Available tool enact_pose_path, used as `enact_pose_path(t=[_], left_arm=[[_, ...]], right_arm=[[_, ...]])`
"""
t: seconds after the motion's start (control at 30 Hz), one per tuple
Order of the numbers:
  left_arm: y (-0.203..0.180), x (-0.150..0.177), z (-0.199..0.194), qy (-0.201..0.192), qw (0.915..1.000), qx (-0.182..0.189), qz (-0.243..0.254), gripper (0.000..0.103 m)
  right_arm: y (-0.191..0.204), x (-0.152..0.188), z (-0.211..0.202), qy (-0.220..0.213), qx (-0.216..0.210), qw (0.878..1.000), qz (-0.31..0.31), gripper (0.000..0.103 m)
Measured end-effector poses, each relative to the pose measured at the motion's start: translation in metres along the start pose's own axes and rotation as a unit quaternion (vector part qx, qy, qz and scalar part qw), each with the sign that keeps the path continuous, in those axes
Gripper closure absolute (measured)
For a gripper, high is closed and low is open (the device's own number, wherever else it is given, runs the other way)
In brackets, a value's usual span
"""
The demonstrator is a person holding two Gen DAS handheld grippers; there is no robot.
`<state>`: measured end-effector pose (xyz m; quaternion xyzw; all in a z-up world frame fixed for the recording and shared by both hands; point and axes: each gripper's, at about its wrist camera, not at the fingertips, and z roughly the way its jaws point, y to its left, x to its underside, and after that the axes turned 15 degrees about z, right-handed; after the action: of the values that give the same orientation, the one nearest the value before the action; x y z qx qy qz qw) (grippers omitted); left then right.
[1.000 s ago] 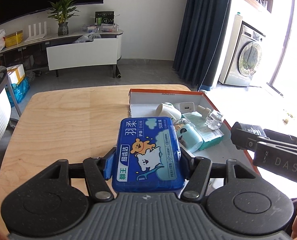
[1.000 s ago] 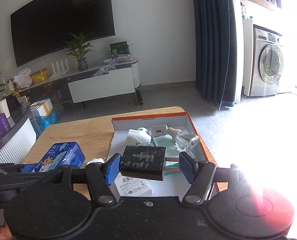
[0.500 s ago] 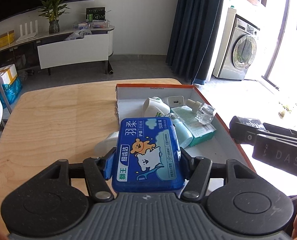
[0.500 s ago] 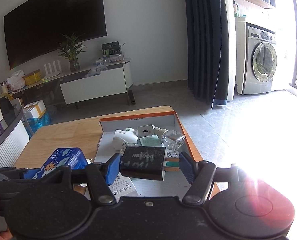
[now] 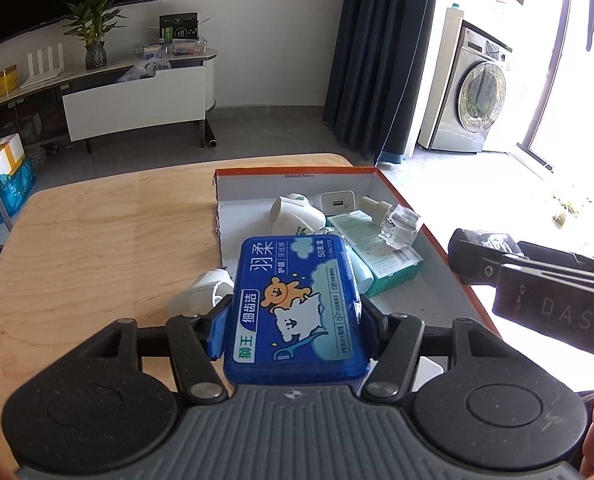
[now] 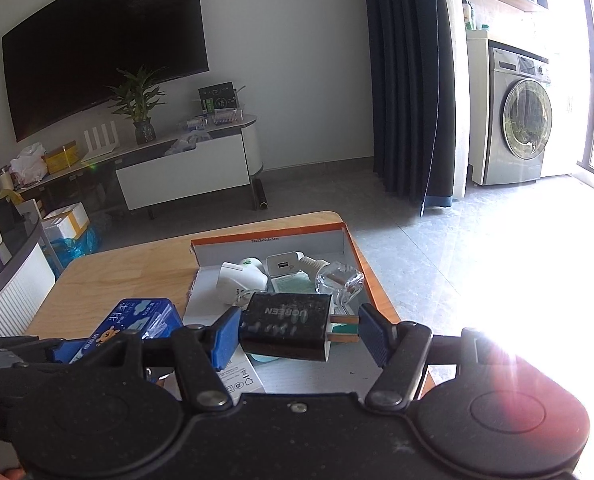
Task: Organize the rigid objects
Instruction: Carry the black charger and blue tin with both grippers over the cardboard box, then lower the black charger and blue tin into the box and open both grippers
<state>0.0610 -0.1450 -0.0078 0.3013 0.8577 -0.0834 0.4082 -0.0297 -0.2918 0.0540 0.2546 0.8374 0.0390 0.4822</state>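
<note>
Both clamped: left tool (image 5: 291, 322) w/ blue floss box (image 5: 293, 312), right tool (image 6: 299, 334) w/ black charger (image 6: 287, 326).

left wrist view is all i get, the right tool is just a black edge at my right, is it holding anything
Observer: Yes, the right tool is shut on a black UGREEN charger.
Operator: which way are its prongs
Observer: They point at the right-hand pad, which presses on their tips.
Operator: is it over the box yet
Observer: It hangs above the near part of the orange-edged box, in front of the clear glass bottle.
</note>
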Motion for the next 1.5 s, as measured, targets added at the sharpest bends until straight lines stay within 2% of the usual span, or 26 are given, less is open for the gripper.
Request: enact_pose_path(t=[0.43, 0.97, 1.5], left_arm=[[-0.009, -0.006, 0.015, 0.009, 0.9998, 0.01, 0.011, 0.041], [-0.023, -0.011, 0.033, 0.02, 0.9992, 0.027, 0.021, 0.041], [-0.03, -0.013, 0.043, 0.029, 0.9986, 0.035, 0.029, 0.041]], right_arm=[[-0.005, -0.011, 0.016, 0.007, 0.001, 1.0, -0.004, 0.027], [-0.009, -0.027, 0.047, 0.035, -0.003, 0.999, -0.005, 0.027], [-0.007, -0.029, 0.062, 0.054, -0.002, 0.998, -0.011, 0.026]])
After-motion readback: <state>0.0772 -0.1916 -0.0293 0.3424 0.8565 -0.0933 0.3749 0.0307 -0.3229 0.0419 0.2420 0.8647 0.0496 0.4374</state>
